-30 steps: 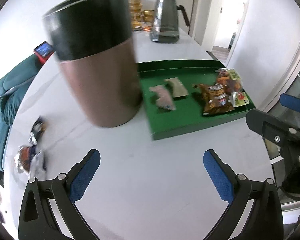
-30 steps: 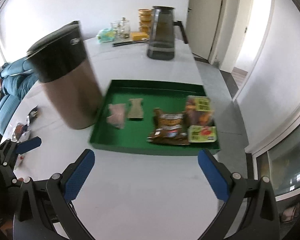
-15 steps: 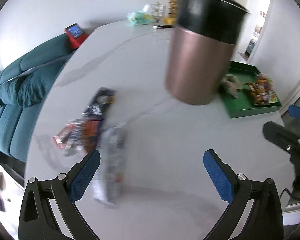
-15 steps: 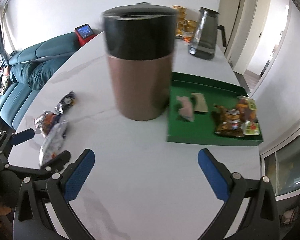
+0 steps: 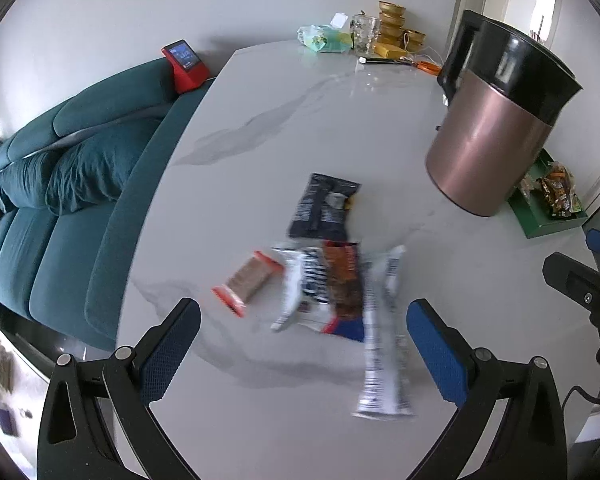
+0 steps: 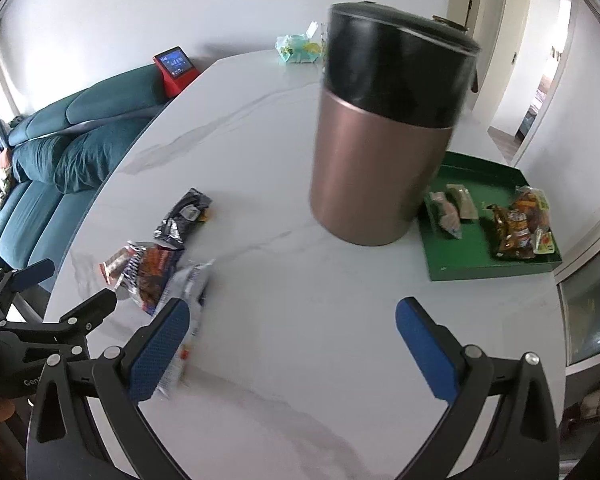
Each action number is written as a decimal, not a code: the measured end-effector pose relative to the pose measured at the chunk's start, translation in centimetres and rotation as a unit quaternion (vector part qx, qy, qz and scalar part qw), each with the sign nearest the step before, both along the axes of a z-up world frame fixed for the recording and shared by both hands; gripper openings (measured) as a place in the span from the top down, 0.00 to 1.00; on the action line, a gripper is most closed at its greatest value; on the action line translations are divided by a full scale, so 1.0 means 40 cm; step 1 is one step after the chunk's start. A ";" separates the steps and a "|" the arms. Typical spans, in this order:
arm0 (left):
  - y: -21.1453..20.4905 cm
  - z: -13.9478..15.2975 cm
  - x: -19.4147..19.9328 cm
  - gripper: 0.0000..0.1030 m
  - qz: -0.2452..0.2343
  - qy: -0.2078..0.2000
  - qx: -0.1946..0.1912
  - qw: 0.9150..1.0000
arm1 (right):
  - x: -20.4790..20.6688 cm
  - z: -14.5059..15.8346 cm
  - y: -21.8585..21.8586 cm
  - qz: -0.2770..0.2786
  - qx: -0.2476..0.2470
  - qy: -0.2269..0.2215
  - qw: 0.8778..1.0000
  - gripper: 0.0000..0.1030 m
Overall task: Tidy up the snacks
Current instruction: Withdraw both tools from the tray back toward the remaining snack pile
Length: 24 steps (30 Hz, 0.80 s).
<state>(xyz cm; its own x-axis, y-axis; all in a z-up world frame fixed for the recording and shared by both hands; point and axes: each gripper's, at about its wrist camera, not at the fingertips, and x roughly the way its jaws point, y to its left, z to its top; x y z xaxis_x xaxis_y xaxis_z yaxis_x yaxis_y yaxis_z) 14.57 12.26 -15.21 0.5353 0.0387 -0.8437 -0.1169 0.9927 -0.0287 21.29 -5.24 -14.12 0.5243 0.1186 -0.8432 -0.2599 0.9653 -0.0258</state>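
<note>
On the counter (image 5: 260,128), ahead of the left claw (image 5: 303,344): a loose pile of snack packets awaiting sorting.

Item 1, long white packet (image 5: 382,344). Nearest the left claw, lying flat, long axis running away from the camera with a slight lean, far end toward the copper canister (image 5: 488,136). Blurred; print unreadable.

Item 2, orange-brown packet (image 5: 342,276) overlapping a white-and-blue packet (image 5: 306,292), side by side, long axes roughly parallel to item 1.

Item 3, small brown bar with red ends (image 5: 247,282), left of the pile, set diagonally.

Item 4, dark packet (image 5: 322,208), farthest out, apart from the rest, long axis pointing away.

Left claw: fingers spread wide, holding nothing. Right claw (image 6: 292,340): likewise spread and empty, hovering over bare counter.

Destination, by judgement: green tray (image 6: 496,264) beyond the canister, already carrying several packets (image 6: 516,224).

Handling note, by judgement: take item 1 first, being nearest and uppermost. Turn the claw so its fingers close across the short width near mid-length, not along the long axis; descend low enough to pinch the flat film without dragging neighbouring packets. Carry around the canister, which stands between pile and tray.
</note>
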 end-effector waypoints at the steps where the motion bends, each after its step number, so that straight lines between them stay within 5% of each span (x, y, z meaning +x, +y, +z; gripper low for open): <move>1: 0.017 -0.003 0.002 0.02 -0.002 -0.001 -0.002 1.000 | 0.001 -0.001 0.018 -0.001 0.002 0.000 1.000 0.00; 24: 0.201 -0.117 0.078 0.02 -0.004 0.032 -0.030 0.999 | 0.136 -0.060 0.183 0.006 -0.007 0.022 1.000 0.00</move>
